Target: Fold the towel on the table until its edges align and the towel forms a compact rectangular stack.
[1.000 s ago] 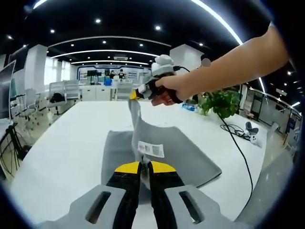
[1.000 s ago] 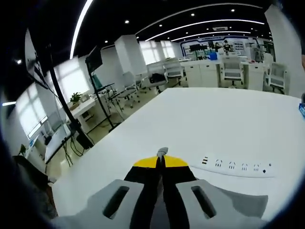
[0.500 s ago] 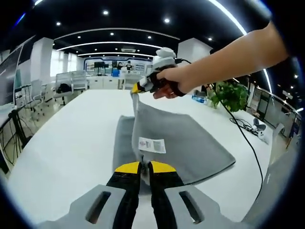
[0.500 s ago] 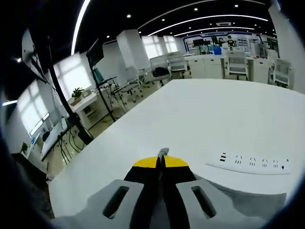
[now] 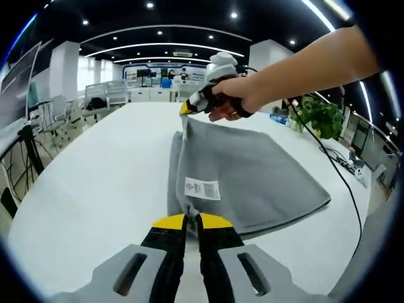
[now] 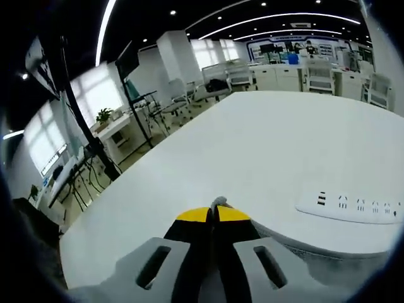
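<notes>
A grey towel [image 5: 252, 177] lies folded over itself on a white table [image 5: 95, 183], its white care label [image 5: 202, 188] facing up. The left gripper [image 5: 191, 219] has its fingers clenched on the near corner, while the right gripper [image 5: 187, 108], held in a person's hand [image 5: 230, 104], pinches the far corner. A white power strip [image 6: 350, 205] lies beyond the right gripper's closed fingers [image 6: 199, 218].

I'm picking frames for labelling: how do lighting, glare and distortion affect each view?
Left gripper view: even overhead lighting, towel and its label sharp, fisheye bends the ceiling lights. Right gripper view: bright windows wash out the left side, white table nearly featureless, power strip legible.
</notes>
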Action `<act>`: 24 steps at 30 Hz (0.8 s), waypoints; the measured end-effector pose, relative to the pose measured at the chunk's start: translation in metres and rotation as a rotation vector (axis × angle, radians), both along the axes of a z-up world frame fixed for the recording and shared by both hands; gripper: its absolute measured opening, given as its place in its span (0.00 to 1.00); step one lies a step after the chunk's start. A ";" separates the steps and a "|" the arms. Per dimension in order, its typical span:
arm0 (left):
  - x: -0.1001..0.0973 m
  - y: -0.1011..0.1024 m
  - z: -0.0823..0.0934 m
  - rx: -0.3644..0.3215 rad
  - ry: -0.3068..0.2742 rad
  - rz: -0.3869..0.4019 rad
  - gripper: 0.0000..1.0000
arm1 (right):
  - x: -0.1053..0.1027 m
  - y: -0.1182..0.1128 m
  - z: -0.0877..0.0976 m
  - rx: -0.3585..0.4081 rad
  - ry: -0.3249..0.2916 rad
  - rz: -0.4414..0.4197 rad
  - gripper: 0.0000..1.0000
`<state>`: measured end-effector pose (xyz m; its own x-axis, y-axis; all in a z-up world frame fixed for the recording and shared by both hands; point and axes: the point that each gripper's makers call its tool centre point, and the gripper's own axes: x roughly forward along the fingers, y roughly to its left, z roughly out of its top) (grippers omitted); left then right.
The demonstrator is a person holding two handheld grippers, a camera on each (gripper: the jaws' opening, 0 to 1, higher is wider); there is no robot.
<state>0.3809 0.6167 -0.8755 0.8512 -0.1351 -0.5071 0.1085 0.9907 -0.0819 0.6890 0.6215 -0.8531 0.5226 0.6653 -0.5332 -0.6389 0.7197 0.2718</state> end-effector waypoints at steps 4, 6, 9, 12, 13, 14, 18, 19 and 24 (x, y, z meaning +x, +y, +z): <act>0.000 0.002 -0.010 0.004 0.031 0.008 0.07 | 0.002 0.005 -0.012 -0.024 0.022 -0.002 0.01; -0.001 0.002 -0.012 0.007 0.035 0.010 0.07 | 0.000 0.003 -0.012 -0.029 0.011 -0.003 0.01; -0.003 0.008 -0.018 0.024 0.058 0.019 0.04 | 0.002 0.007 -0.017 -0.031 0.007 -0.003 0.00; -0.006 0.010 -0.021 0.009 0.065 0.033 0.05 | 0.000 0.010 -0.019 -0.035 0.002 0.007 0.00; -0.006 0.010 -0.021 0.009 0.067 0.033 0.05 | -0.001 0.010 -0.019 -0.038 -0.006 0.013 0.00; -0.006 0.011 -0.022 0.009 0.067 0.033 0.05 | -0.002 0.010 -0.019 -0.038 -0.009 0.018 0.00; -0.009 0.012 -0.020 0.008 0.065 0.041 0.06 | -0.001 0.010 -0.018 -0.026 -0.026 0.025 0.03; -0.010 0.013 -0.020 0.009 0.067 0.048 0.08 | -0.003 0.010 -0.017 -0.026 -0.030 0.027 0.06; -0.014 0.017 -0.005 0.040 0.022 0.078 0.17 | -0.007 0.008 -0.006 -0.009 -0.059 0.036 0.13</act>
<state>0.3670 0.6335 -0.8804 0.8469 -0.0483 -0.5296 0.0296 0.9986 -0.0438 0.6819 0.6293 -0.8593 0.5293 0.6797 -0.5077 -0.6791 0.6981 0.2266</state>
